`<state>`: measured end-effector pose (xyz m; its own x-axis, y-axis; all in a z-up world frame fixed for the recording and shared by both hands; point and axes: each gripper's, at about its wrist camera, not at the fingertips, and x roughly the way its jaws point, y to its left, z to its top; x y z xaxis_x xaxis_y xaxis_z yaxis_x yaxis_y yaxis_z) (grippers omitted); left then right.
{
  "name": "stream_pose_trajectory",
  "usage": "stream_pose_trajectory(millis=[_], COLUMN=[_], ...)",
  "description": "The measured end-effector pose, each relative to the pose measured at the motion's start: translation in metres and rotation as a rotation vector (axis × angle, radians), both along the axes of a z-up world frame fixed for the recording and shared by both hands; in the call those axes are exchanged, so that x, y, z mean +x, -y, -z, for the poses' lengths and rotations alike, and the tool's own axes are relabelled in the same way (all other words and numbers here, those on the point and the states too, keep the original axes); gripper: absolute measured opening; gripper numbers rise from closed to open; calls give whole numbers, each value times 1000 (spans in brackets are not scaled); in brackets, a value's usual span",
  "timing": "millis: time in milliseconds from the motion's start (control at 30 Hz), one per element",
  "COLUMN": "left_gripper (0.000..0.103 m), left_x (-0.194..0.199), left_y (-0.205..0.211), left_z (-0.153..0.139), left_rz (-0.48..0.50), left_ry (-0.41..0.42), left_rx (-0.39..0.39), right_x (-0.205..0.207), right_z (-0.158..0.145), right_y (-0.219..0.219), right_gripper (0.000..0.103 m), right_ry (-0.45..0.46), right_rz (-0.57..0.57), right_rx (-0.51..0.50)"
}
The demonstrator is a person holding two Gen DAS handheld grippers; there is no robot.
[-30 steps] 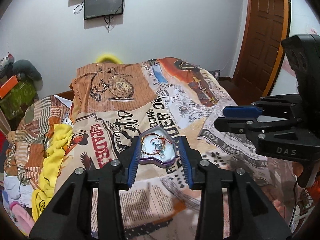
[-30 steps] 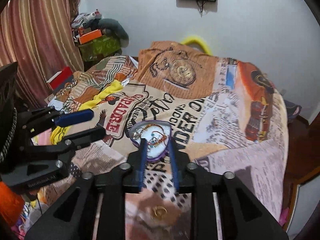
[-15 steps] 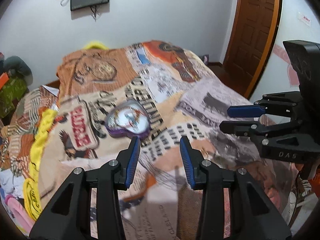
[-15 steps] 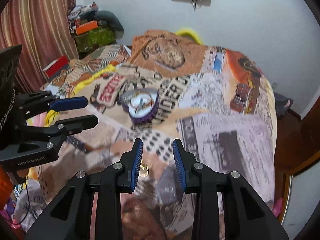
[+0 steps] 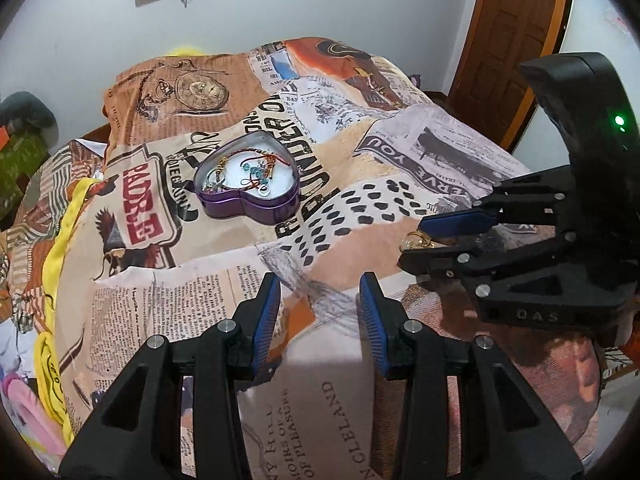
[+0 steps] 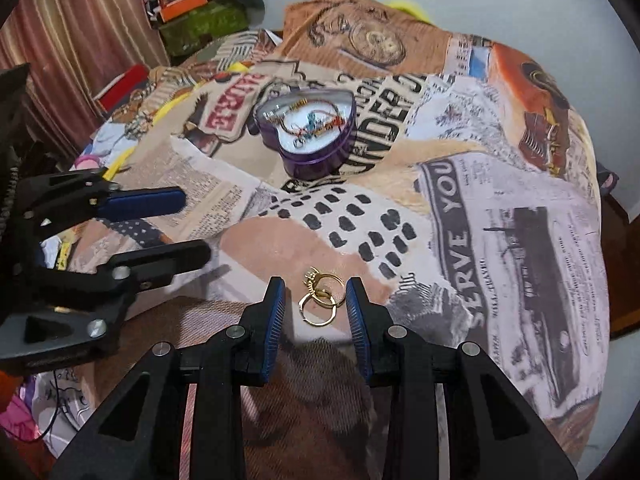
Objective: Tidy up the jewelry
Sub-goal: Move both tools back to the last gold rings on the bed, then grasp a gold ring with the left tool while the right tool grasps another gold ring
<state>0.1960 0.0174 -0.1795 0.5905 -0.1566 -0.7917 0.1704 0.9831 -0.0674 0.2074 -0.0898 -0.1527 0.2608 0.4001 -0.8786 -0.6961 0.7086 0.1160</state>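
A purple heart-shaped tin (image 5: 250, 182) lies open on the printed bedspread, with several bracelets and chains inside; it also shows in the right wrist view (image 6: 310, 136). Gold rings (image 6: 320, 300) lie on the bedspread between the fingers of my right gripper (image 6: 314, 298), which is open around them without touching. In the left wrist view the rings (image 5: 416, 240) peek out beside my right gripper (image 5: 416, 240). My left gripper (image 5: 319, 300) is open and empty over the bedspread, nearer than the tin.
The bed (image 5: 440, 152) fills both views, with a white wall behind. A brown door (image 5: 516, 40) stands at the right. Yellow cloth (image 5: 60, 248) lies along the bed's left side. Clutter and a striped curtain (image 6: 80, 40) stand beyond the left edge.
Both grippers have drawn back from the tin. My right gripper has opened wider and come down around the gold rings. The left gripper has stayed open.
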Motion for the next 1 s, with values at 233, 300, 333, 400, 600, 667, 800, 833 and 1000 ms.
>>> stream_pose_trajectory(millis=[233, 300, 333, 400, 600, 667, 800, 833, 1000], left_gripper=[40, 40, 40, 40, 40, 40, 40, 40, 40], left_x=[3, 3, 4, 3, 7, 9, 15, 18, 28], left_y=[-2, -1, 1, 4, 17, 23, 39, 43, 62], left_z=[7, 8, 8, 7, 0, -1, 3, 6, 14], left_rz=[-6, -6, -4, 4, 34, 47, 81, 88, 123], left_ry=[-12, -15, -16, -15, -18, -24, -49, -63, -95], left_rx=[-14, -21, -26, -33, -54, -65, -75, -77, -75], right_x=[2, 4, 3, 2, 1, 1, 0, 0, 0], right_z=[3, 3, 2, 1, -16, -22, -31, -32, -28], right_y=[5, 3, 4, 4, 18, 26, 44, 49, 66], right_gripper=[23, 23, 23, 22, 22, 22, 22, 22, 22], right_ry=[-15, -14, -12, -6, 19, 30, 60, 61, 65], right_rz=[5, 5, 6, 8, 45, 62, 95, 103, 130], right_rx=[34, 35, 39, 43, 108, 128, 139, 142, 145])
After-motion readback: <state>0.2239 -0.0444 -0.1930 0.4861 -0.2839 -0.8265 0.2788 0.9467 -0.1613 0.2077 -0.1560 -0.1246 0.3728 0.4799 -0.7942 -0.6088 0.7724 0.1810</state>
